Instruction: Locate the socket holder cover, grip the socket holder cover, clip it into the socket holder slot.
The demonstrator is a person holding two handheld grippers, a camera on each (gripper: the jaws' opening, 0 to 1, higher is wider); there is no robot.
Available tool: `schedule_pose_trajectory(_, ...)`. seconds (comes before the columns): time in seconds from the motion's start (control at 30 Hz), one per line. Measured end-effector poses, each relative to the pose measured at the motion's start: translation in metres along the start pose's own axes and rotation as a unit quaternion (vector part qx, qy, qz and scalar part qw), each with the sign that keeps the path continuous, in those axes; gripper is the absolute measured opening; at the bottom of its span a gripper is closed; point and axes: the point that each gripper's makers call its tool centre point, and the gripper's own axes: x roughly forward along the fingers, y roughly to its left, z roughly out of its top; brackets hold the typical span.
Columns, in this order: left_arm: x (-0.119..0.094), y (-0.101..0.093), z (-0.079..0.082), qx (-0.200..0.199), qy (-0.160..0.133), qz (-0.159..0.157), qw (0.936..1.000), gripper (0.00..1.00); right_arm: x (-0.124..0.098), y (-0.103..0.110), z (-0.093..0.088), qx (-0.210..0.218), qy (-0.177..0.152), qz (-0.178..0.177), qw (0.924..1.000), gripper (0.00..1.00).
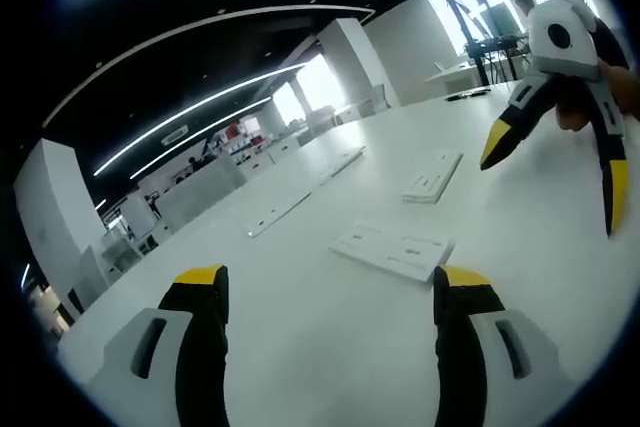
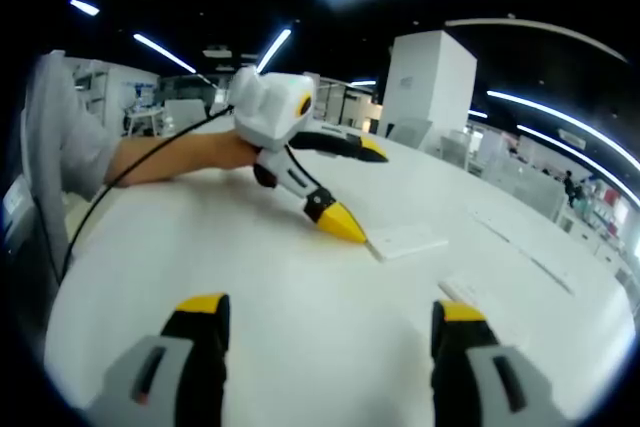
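Yellow-tipped jaws of the left gripper stand spread over the white surface, pinching nothing. Just beyond them lies a flat white holder with slots. Farther off lies a second white piece, likely the cover, and two long strips rest to the left, apart from both. At upper right the right gripper hangs above the surface, jaws spread.

From the right gripper view, the right gripper's jaws are spread and empty. Ahead, a hand holds the left gripper, open, one tip just beside a white plate. Another white piece lies nearer.
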Motion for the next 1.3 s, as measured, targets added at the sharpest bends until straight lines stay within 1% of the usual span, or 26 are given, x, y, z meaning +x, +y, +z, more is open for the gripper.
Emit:
schedule_pose_trajectory(0.43,0.0011,0.0013,-0.0012,-0.006,0.002,0.002,1.0,0.84,0.0001,0.0,0.0007,-0.001,0.0,0.0,1.0,0.83)
schedule_pose_trajectory(0.6,0.0012,-0.0014,-0.0018,-0.017,0.001,-0.005,0.9998,0.82,0.0001,0.0002,0.0009,0.0,0.0,0.0,1.0,0.83)
schedule_pose_trajectory(0.7,0.0021,0.0006,-0.0024,-0.019,0.003,-0.005,0.9998,0.82,-0.0001,0.0009,0.001,-0.001,0.0,0.0,1.0,0.83)
schedule_pose_trajectory(0.9,0.0017,-0.0035,-0.0013,-0.022,0.001,-0.012,0.9997,0.84,-0.0001,0.0001,0.0015,-0.003,0.0,0.0,1.0,0.83)
schedule_pose_trajectory(1.03,0.0016,-0.0032,-0.0021,-0.028,0.002,-0.013,0.9995,0.84,-0.0003,0.0007,0.0015,-0.005,0.0,0.0,1.0,0.83)
schedule_pose_trajectory(1.2,0.0027,0.0019,-0.0024,-0.037,0.0,-0.011,0.9992,0.82,-0.0003,0.001,0.0012,-0.005,0.0,0.0,1.0,0.83)
schedule_pose_trajectory(1.3,0.0031,0.0006,-0.0034,-0.038,0.002,-0.011,0.9992,0.83,-0.0003,0.0012,0.0012,-0.006,0.0,0.0,1.0,0.83)
